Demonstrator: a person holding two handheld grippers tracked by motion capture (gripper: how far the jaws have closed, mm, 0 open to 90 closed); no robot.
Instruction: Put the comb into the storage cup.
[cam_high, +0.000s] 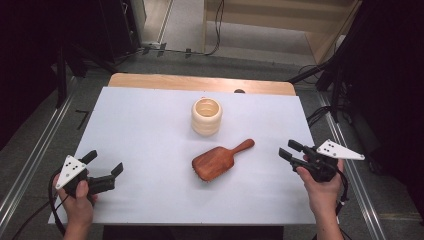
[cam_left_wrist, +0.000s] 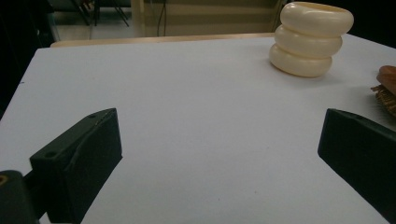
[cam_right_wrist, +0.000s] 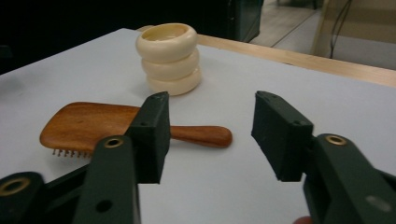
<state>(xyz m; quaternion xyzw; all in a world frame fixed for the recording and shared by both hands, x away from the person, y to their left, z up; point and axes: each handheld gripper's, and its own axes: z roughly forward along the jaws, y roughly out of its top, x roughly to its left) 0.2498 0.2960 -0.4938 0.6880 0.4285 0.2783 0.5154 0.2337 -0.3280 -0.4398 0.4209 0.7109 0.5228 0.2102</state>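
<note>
Two things lie on the white counter: a wooden hairbrush, bristles down, handle angled toward the far right, and a cream ribbed cup upright just beyond it, the two apart. Right gripper hovers off the handle's end, near the counter's right edge, jaws partly apart with nothing between them. Left gripper rests near the left front corner, jaws wide, empty. Step in hand looks like the approach to the hairbrush; no contact yet. Next move likely calls for lowering the right gripper, lining its jaws across the narrow handle, then closing squarely so the brush does not pivot.
</note>
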